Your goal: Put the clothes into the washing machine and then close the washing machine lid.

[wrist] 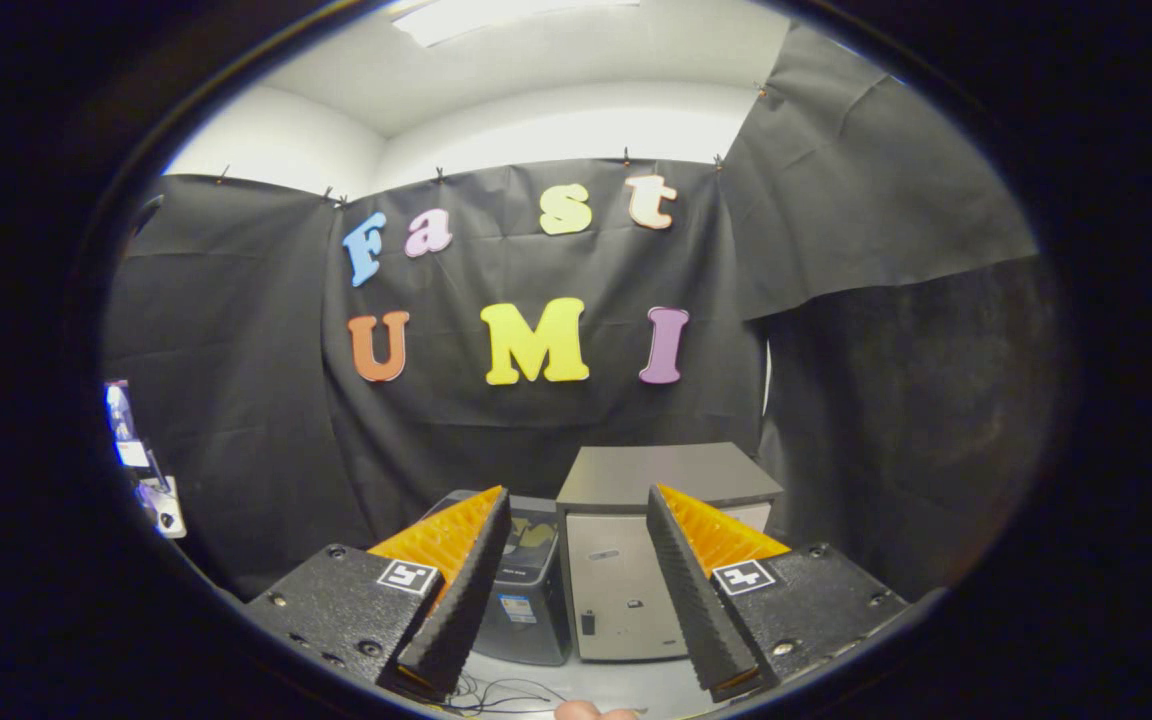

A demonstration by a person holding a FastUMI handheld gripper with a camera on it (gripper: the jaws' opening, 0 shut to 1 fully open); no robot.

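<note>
Ahead, jaws spread wide and empty, washing machine (pixel 626 580) beyond them.

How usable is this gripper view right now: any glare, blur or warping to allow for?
Gripper view: sharp, no motion blur; fisheye bends the booth walls; ceiling light blown out; grey box and dark machine beyond the open gripper evenly lit, though the dark machine's detail is murky.

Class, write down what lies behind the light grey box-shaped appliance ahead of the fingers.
Behind the light grey appliance hangs the booth's black cloth wall. The appliance hides where the cloth meets the surface. The open gripper holds nothing.
</note>
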